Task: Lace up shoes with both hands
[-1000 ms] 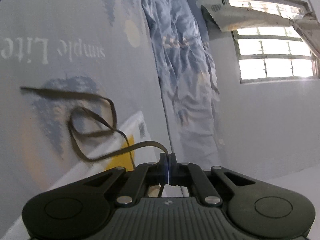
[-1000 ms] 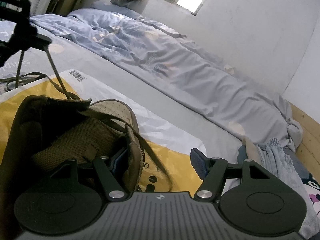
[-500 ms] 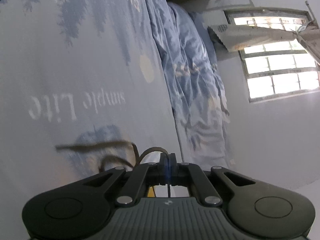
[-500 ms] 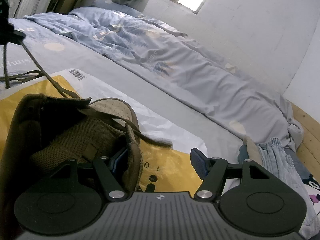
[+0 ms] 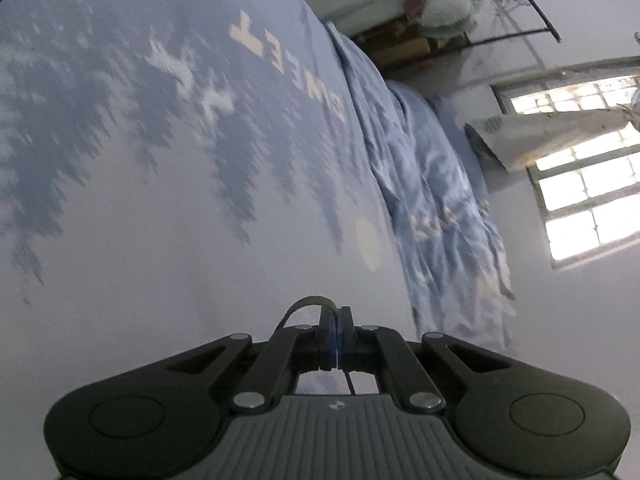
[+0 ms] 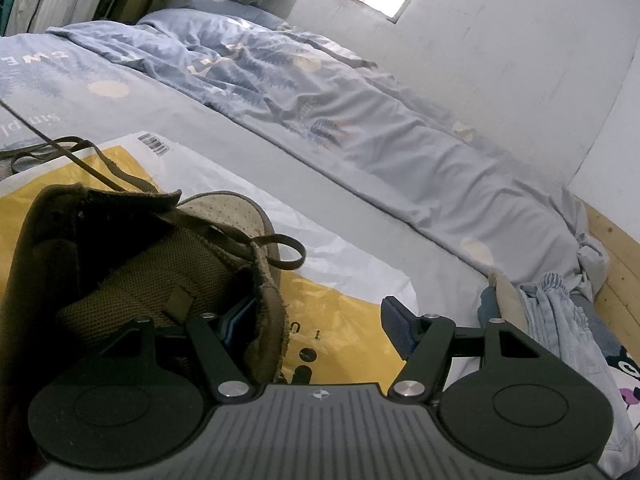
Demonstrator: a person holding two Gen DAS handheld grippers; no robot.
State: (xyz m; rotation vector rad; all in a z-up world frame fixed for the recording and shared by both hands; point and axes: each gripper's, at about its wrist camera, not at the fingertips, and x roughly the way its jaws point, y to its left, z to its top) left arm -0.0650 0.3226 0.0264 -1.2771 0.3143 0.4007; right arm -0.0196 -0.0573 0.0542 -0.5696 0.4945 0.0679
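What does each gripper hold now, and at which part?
Left gripper: brown shoelace, pinched along its length. Right gripper: open, astride the shoe collar.

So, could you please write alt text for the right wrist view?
An open gripper straddles the side wall of a brown shoe, one finger inside it. The shoe sits on a yellow and white bag on a bed, its lace trailing left.

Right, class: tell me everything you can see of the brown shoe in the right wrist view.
The brown shoe is olive-brown, suede-like outside with worn, frayed edges, a mesh-lined tongue and a perforated toe. It lies on a yellow and white plastic bag on the bed, opening towards the camera. A flat brown lace loops loosely over its side and trails off to the left. The right tongs stand open astride its side wall, one pad inside the shoe, one outside.
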